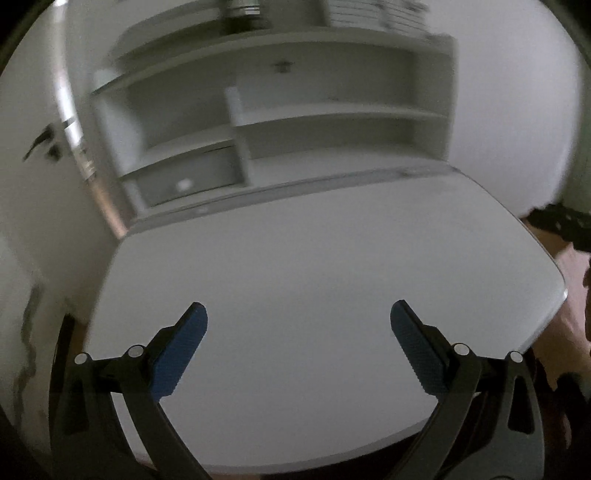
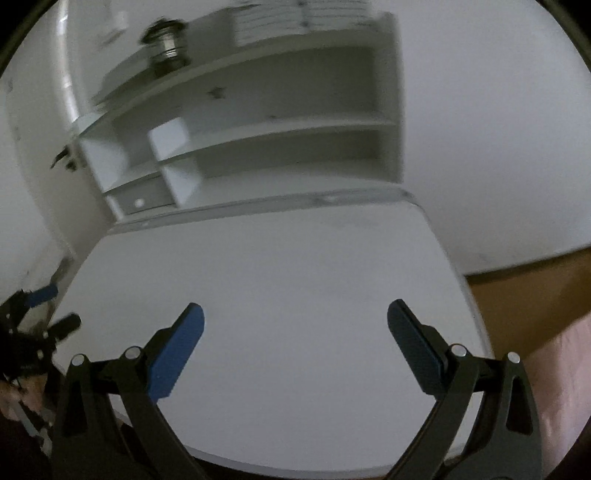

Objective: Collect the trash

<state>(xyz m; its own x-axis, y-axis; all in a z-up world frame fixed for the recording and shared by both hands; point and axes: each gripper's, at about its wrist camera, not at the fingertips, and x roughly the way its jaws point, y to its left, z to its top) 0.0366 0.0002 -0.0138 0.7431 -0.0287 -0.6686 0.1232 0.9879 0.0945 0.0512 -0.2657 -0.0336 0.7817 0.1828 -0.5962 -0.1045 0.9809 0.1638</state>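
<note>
A white desk top [image 1: 295, 266] fills both wrist views, bare, with no trash on it. My left gripper [image 1: 298, 314] hangs above its near edge, jaws wide open, blue pads [image 1: 181, 354] with nothing between them. My right gripper [image 2: 295, 314] is open too, over the same desk top [image 2: 277, 280], nothing between its blue pads [image 2: 173, 354]. At the far left of the right wrist view my left gripper [image 2: 51, 306] shows, open, held by a hand. Both pictures are blurred by motion.
A white shelf unit [image 1: 280, 122] with several compartments stands at the back of the desk against a white wall [image 2: 498, 129]. A metal pot-like object [image 2: 168, 48] and a stack of paper [image 2: 299, 18] sit on top. Brown floor [image 2: 524, 295] lies to the right.
</note>
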